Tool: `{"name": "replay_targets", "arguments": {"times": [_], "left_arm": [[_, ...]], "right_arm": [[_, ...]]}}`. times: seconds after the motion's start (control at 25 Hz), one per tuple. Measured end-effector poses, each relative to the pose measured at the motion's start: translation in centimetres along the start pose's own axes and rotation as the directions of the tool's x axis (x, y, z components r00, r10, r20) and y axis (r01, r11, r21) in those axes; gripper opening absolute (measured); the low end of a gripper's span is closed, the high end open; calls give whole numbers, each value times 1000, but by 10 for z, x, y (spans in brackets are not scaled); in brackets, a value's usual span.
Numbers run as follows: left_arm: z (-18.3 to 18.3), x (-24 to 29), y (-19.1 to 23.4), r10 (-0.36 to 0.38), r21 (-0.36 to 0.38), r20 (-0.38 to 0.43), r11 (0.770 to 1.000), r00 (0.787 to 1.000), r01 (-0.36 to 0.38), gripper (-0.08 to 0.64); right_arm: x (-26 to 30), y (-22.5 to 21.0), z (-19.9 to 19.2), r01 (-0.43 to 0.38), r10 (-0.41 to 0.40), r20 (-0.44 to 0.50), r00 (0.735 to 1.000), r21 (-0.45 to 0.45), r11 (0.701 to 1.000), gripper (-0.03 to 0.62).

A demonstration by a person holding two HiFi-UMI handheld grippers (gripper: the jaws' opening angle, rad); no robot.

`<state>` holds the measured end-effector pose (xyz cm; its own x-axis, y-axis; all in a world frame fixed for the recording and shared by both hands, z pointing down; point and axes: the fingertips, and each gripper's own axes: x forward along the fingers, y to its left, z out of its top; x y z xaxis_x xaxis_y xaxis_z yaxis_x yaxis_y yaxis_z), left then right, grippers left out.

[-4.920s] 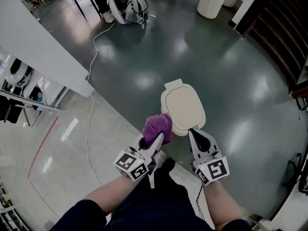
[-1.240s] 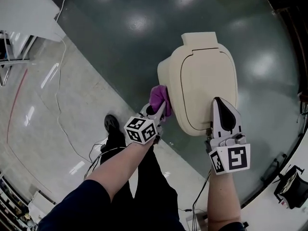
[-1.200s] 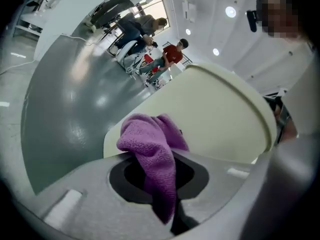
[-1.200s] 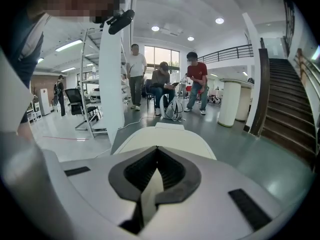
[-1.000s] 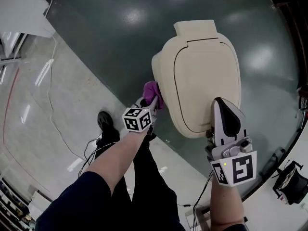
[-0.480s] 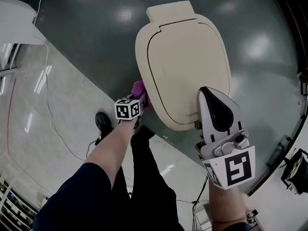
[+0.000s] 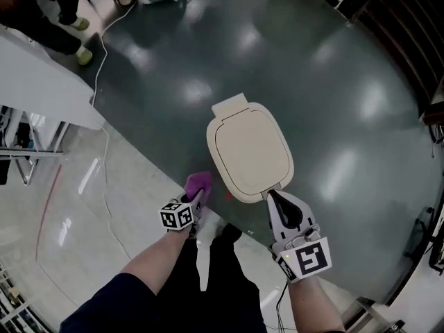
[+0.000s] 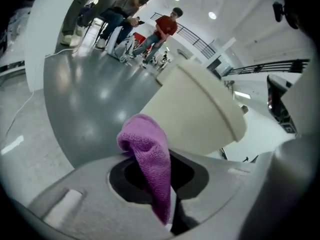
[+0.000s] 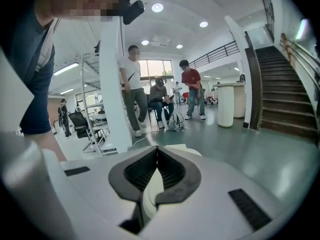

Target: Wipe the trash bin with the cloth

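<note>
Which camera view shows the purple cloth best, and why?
The left gripper view: the purple cloth sits large and central, pinched in the left tongs, its weave visible. The head view shows only a small purple patch beside the trash bin. The right gripper view does not show it.

No word, brand name or number can be read in any view. In the lower middle of the head view, the cube [image 7: 177, 216] of the left gripper [image 7: 197, 197] and the cube [image 7: 306, 259] of the right gripper [image 7: 272, 195] carry only black-and-white square marker patterns, not letters.
</note>
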<state>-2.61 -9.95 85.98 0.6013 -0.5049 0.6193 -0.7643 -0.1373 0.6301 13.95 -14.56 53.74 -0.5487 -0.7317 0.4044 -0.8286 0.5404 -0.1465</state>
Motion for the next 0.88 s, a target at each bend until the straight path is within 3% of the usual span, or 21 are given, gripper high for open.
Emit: {"name": "replay_targets", "arguments": {"times": [0.12,0.32,0.56,0.68,0.88], "left_arm": [[47,-45,-55,-93,65,28,994,995,91,58],[127,-117,-139,-247,177,72,957,966,231,58],[158,-213,-225,-357,207,145,923,923,325,60],[176,-254,-265,-427,258,160,888,890,380,58],[184,-313,-324,-543,361,105,802,833,477,59]], "right_arm": [[-24,18,29,8,-9,19,1000,53,999,11],[-53,56,83,-14,11,58,998,64,998,11],[-96,103,107,-40,35,75,997,69,997,11],[-104,116,122,-42,35,104,994,66,997,11],[-119,143,139,-64,56,136,989,55,996,11]]}}
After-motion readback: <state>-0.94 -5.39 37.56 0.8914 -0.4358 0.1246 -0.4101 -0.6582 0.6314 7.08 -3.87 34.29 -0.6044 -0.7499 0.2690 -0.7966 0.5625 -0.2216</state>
